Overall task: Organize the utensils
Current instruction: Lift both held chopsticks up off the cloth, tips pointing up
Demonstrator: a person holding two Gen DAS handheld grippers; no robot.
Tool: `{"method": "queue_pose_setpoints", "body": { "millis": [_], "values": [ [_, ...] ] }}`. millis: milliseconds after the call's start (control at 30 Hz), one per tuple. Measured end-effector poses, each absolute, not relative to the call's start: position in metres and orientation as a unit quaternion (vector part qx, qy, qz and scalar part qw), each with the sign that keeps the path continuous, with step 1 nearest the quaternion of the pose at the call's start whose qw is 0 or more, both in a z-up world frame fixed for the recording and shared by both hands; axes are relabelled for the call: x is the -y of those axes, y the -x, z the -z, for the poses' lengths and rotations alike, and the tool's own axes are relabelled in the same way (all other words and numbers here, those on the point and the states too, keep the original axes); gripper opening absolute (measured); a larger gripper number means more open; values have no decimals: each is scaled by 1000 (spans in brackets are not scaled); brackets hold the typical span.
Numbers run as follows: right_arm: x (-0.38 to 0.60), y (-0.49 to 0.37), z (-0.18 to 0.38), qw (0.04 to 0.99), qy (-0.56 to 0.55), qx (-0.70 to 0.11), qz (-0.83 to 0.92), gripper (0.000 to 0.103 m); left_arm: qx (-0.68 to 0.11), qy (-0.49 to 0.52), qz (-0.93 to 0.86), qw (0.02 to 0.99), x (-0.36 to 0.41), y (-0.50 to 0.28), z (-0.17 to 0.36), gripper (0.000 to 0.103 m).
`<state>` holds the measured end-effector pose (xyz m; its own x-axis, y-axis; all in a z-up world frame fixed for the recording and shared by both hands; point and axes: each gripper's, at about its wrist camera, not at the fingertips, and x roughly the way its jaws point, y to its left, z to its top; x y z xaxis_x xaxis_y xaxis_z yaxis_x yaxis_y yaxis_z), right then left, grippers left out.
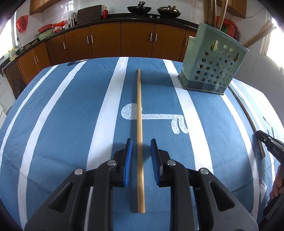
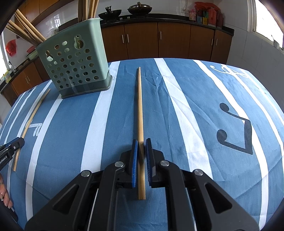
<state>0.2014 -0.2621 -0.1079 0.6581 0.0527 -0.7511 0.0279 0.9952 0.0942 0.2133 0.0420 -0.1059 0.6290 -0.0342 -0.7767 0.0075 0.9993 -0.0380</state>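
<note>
A bamboo chopstick (image 1: 139, 113) lies lengthwise on the blue-and-white striped tablecloth (image 1: 62, 115). It runs between the blue pads of my left gripper (image 1: 141, 142), which is open, with a gap on each side of the stick. My right gripper (image 2: 141, 141) is shut on a second chopstick (image 2: 139, 106) near its thick end, the thin end pointing away. A green perforated utensil holder (image 1: 211, 64) (image 2: 74, 65) stands at the far side between the two, with several chopsticks (image 2: 26, 30) in it. Each wrist view shows the other gripper (image 1: 269, 144) (image 2: 10, 147) at its edge.
Wooden kitchen cabinets (image 1: 106, 40) and a dark counter with woks (image 1: 139, 8) stand beyond the table. A person's fingers (image 1: 277, 184) (image 2: 4, 193) show at the frame edges. The table's far edge runs just behind the holder.
</note>
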Motion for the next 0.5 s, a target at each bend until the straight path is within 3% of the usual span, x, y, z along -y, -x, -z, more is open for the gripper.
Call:
{"method": "queue_pose_setpoints", "body": {
  "millis": [200, 500],
  "values": [
    [266, -194, 108, 909, -57, -412, -13, 8, -432, 0, 12, 902, -40, -200, 106, 8],
    [274, -176, 78, 929, -74, -363, -17, 8, -423, 4, 22, 906, -46, -190, 89, 8]
  ]
}}
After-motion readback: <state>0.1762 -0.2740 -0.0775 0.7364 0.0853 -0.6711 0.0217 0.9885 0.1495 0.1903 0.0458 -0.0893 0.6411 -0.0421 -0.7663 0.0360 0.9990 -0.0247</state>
